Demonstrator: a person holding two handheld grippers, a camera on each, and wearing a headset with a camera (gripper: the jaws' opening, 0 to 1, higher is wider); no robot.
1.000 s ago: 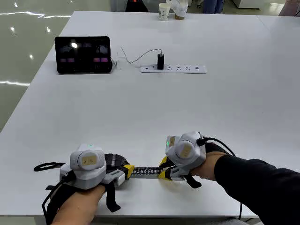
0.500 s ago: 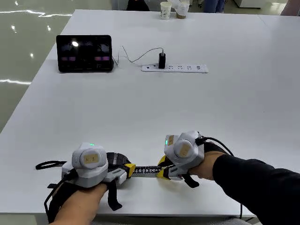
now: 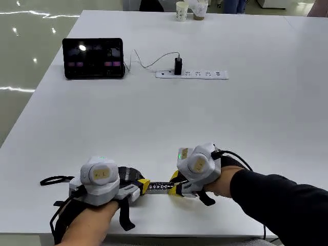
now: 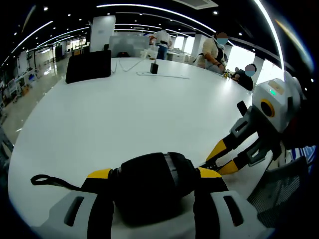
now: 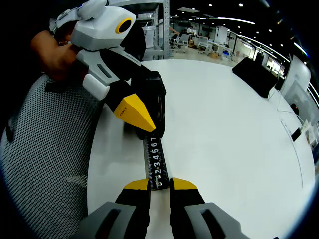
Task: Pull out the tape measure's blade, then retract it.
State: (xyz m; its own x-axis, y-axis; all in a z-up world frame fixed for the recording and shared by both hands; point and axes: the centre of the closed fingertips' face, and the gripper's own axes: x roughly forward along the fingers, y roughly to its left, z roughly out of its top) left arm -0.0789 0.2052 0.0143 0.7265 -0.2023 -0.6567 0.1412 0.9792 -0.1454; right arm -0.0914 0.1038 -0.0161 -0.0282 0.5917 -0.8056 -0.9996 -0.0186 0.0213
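At the table's near edge, the left gripper has its fingers clamped on the tape measure case, anchoring it; the right gripper pinches the blade tip.

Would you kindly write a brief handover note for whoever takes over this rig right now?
Left gripper: shut on the black tape measure case, near the front edge of the white table.
Right gripper: shut on the end of the blade.
Done: a short stretch of blade is out, spanning the gap between the grippers.
Left: probably ease the blade fully back into the case, then let go.
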